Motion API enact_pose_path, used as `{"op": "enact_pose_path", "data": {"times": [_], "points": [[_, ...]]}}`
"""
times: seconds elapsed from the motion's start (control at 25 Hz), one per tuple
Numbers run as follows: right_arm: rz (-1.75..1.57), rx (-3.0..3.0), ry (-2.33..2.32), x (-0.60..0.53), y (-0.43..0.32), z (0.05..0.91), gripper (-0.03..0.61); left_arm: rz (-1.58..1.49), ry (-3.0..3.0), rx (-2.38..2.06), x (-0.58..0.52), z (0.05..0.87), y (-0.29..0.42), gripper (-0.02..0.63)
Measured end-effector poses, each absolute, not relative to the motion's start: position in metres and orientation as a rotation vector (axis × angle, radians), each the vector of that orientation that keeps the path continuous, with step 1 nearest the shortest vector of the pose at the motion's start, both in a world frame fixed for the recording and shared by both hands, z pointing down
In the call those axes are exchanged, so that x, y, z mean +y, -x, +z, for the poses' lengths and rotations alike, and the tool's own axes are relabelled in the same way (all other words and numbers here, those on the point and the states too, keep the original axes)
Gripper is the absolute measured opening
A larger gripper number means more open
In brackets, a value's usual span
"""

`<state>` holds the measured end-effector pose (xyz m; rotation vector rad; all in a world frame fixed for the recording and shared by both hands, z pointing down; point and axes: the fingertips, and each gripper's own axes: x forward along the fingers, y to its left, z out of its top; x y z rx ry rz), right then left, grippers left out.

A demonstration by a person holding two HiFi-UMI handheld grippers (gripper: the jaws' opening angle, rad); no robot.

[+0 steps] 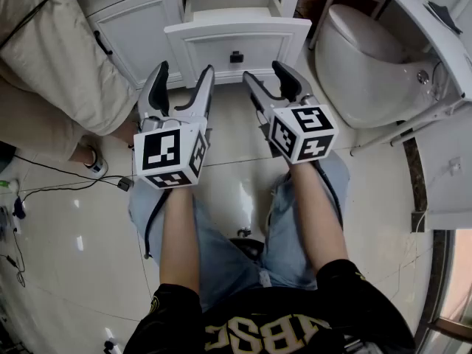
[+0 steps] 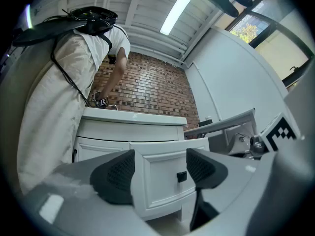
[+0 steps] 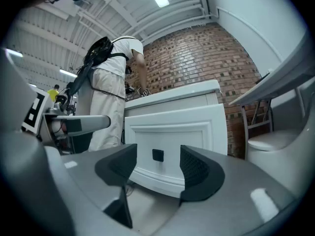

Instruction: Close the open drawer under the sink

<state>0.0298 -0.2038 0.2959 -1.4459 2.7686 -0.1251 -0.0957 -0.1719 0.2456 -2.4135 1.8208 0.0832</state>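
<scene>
A white drawer stands pulled out of the vanity cabinet under the sink, with a small black square knob in the middle of its front. Both grippers hover side by side a short way in front of it, touching nothing. My left gripper is open and empty; in its own view the drawer front shows between its pads. My right gripper is open too, and the knob sits framed between its pads.
A person in a beige coat stands at the cabinet's left, bent over the sink top. A white toilet is close on the right. A shut cabinet door is left of the drawer. Cables lie on the tiled floor.
</scene>
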Motion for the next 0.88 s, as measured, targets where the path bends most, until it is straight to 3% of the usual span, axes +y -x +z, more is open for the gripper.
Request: {"op": "enact_pose_path", "data": {"times": [0.36, 0.88], "points": [[-0.257, 2.798, 1.413, -0.223, -0.024, 0.319, 0.262, 0.034, 2.443, 1.836, -0.183, 0.256, 0.095, 0.331], [-0.219, 2.834, 1.378, -0.248, -0.001, 0.328, 0.181, 0.049, 2.515, 1.805, -0.193, 0.265, 0.081, 0.331]]}}
